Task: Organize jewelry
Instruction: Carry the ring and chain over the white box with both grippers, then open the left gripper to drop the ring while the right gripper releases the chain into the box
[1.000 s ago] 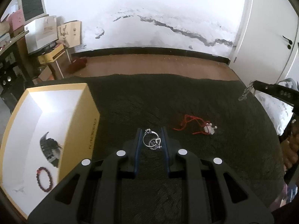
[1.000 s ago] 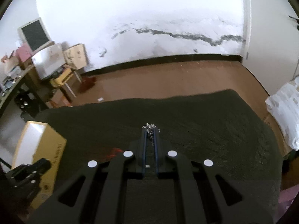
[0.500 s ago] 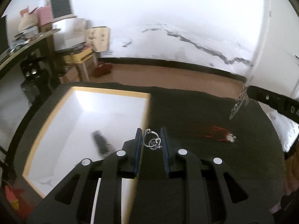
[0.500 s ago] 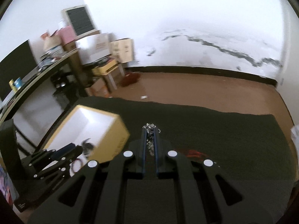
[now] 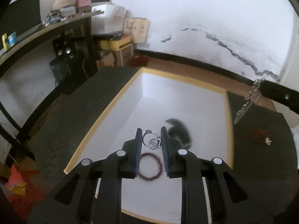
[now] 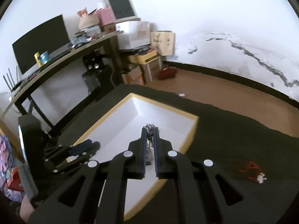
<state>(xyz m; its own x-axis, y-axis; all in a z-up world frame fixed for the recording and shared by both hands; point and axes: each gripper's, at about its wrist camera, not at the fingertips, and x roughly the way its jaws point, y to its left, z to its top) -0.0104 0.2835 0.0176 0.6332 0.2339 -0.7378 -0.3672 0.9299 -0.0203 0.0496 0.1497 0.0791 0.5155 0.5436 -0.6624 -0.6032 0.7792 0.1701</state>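
Rings (image 5: 152, 140), left wrist view: we are seeing them clamped between the left gripper (image 5: 151, 141) jaws, above the white box (image 5: 186, 100) holding a red bracelet (image 5: 149, 168) and a dark blurred item (image 5: 178, 130). Right wrist view: we are seeing the right gripper (image 6: 150, 141) pinching a silver chain (image 6: 149, 128) over the box; red cord (image 6: 251, 169) lying on the dark cloth (image 6: 243, 136).

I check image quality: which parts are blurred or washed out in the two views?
Left wrist view: the dark object in the box is smeared, the rings stay sharp, the wall glares. Right wrist view: the chain is sharp, the red cord soft, the edges bent.
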